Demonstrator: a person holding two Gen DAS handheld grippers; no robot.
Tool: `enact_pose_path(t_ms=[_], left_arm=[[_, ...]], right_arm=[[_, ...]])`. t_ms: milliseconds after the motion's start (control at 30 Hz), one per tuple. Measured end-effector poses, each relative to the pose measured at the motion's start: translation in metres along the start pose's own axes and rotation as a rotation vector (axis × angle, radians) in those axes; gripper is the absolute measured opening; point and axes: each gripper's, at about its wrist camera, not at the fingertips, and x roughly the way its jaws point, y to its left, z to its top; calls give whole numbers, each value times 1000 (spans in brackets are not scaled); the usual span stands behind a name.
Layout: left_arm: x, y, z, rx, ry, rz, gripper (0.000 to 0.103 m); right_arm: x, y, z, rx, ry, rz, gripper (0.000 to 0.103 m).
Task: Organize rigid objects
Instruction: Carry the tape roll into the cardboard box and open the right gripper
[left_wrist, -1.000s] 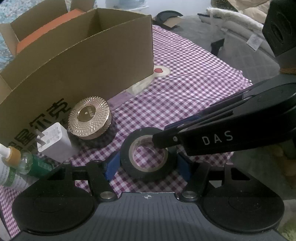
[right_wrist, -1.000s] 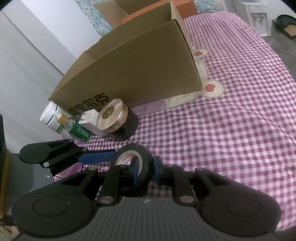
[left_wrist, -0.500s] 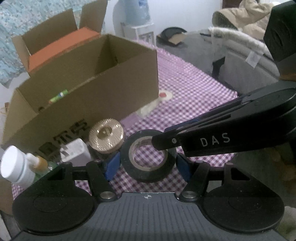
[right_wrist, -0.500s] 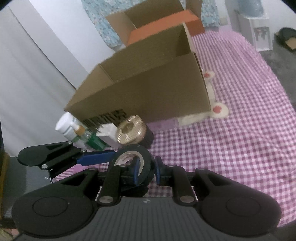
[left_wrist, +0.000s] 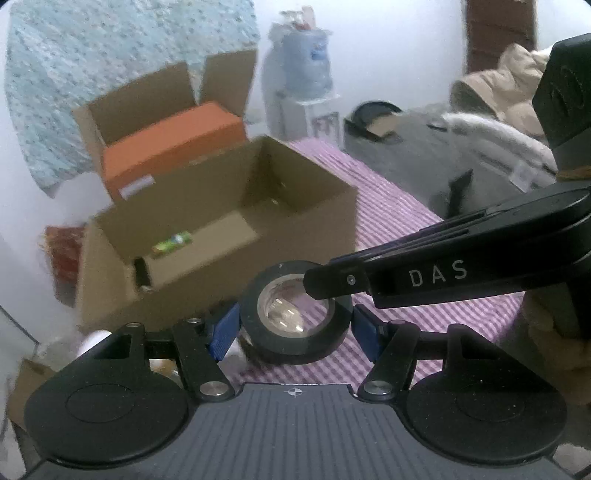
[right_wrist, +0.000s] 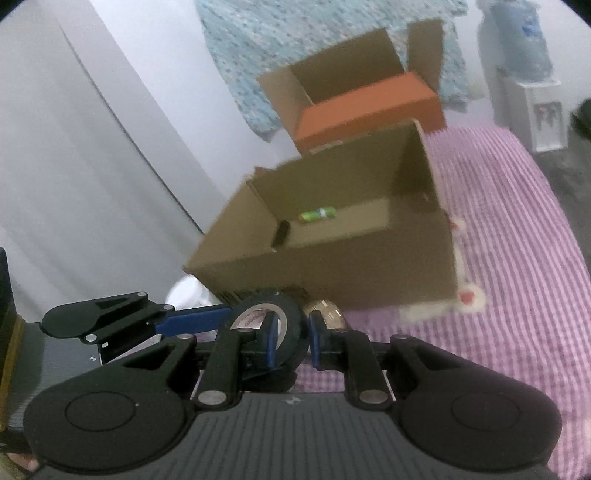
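A black roll of tape (left_wrist: 295, 314) hangs in the air in front of an open cardboard box (left_wrist: 221, 236). My left gripper (left_wrist: 293, 325) brackets the roll across its outer rim with its blue pads (left_wrist: 223, 328). My right gripper (right_wrist: 291, 338) is shut on the roll's wall (right_wrist: 291, 325), one finger through the hole. It reaches in from the right in the left wrist view, where its fingertips are hidden. The box (right_wrist: 332, 236) holds a green item (right_wrist: 317, 214) and a dark item (right_wrist: 282, 230).
A second open box with an orange block (left_wrist: 170, 147) stands behind. The gold-lidded jar (right_wrist: 327, 312) and a white bottle (right_wrist: 184, 295) peek out below the box. The purple checked cloth (right_wrist: 517, 258) covers the surface. A water dispenser (left_wrist: 306, 85) stands at the back.
Both grippers have lifted the tape roll off the cloth and risen, so the box's inside now shows. The jar, charger and bottles have dropped out of the left view.
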Motion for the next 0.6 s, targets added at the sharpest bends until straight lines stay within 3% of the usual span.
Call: enact_pose_path(t_ms=[167, 333, 600], left_arm=[[-6, 17, 21, 5, -29, 86, 66], [7, 49, 47, -28, 4, 146, 66], [70, 119, 70, -143, 196, 116, 66]], right_arm=[[9, 18, 29, -71, -27, 44, 19], [39, 28, 71, -108, 3, 107, 19], [135, 20, 126, -28, 224, 174, 19]])
